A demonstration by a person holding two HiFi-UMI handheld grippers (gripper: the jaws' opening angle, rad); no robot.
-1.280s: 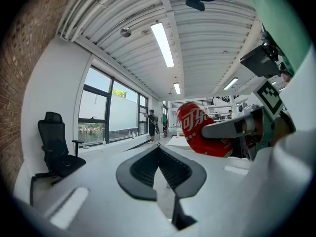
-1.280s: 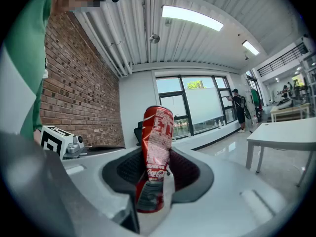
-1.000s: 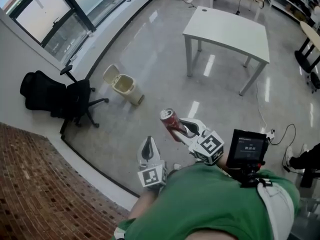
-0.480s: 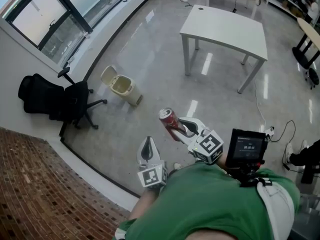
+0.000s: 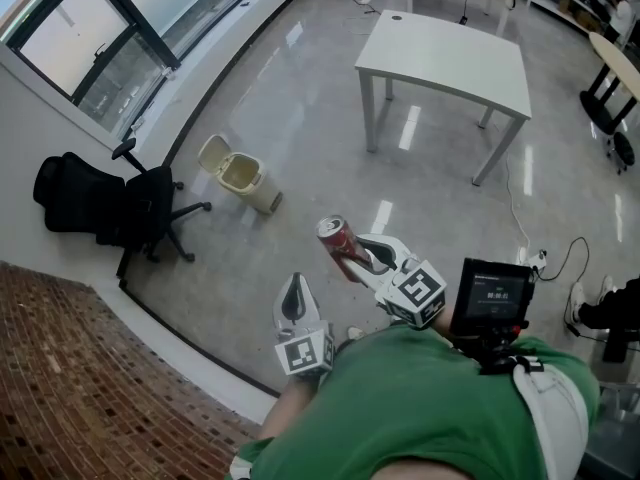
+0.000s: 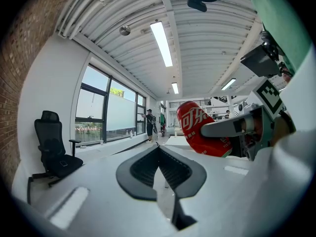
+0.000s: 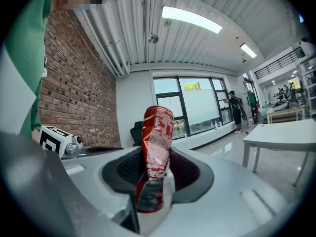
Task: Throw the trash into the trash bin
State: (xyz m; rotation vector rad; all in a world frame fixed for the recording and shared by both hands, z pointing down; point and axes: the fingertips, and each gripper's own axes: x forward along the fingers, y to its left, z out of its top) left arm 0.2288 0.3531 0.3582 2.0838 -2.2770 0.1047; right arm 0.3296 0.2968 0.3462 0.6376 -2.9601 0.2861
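Note:
A crushed red soda can (image 5: 337, 240) is clamped between the jaws of my right gripper (image 5: 352, 255), held out over the floor at about chest height. In the right gripper view the can (image 7: 156, 152) stands upright between the dark pads (image 7: 190, 171). My left gripper (image 5: 293, 301) sits just to its left, shut with nothing in it; its pads (image 6: 143, 168) meet at a thin seam, and the can (image 6: 197, 130) shows beside them. A small beige trash bin (image 5: 245, 176) with its lid flipped open stands on the floor ahead and to the left, well away from both grippers.
A black office chair (image 5: 105, 203) stands by the wall left of the bin. A white table (image 5: 450, 53) lies ahead on the right. A brick wall (image 5: 80, 388) runs along my left. A cable (image 5: 530, 253) trails on the floor at right.
The bin, chair and table have drifted slightly up and left in the head view. Both grippers and the can keep the same pose.

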